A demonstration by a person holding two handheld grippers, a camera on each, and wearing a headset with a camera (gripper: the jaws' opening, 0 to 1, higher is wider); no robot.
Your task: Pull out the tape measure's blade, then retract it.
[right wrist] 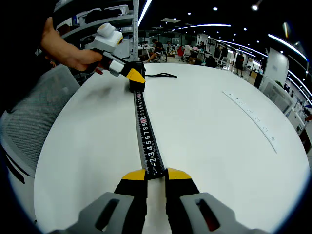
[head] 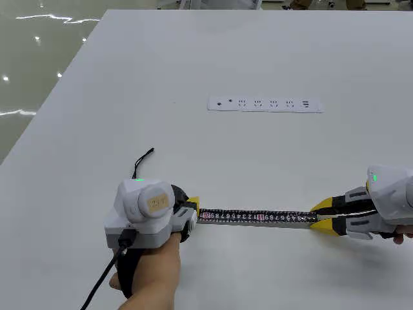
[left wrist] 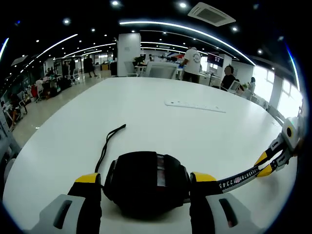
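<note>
I have my left gripper, white-bodied with yellow-tipped black jaws, at the lower left of the head view. Its jaws are clamped on either side of the black tape measure case. My bare left hand grips its handle from below. At the right edge, my matching right gripper pinches the tip of the dark numbered blade, jaws almost together.

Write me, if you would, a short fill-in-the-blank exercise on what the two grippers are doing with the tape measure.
1. The left gripper is shut on the tape measure, whose case is ____.
2. The blade runs across the table to the right gripper, which is shut on its end and has ____ jaw tips.
3. Beyond the blade, a white ____ with a row of sockets lies flat on the table.

Missing words: black; yellow; power strip.
</note>
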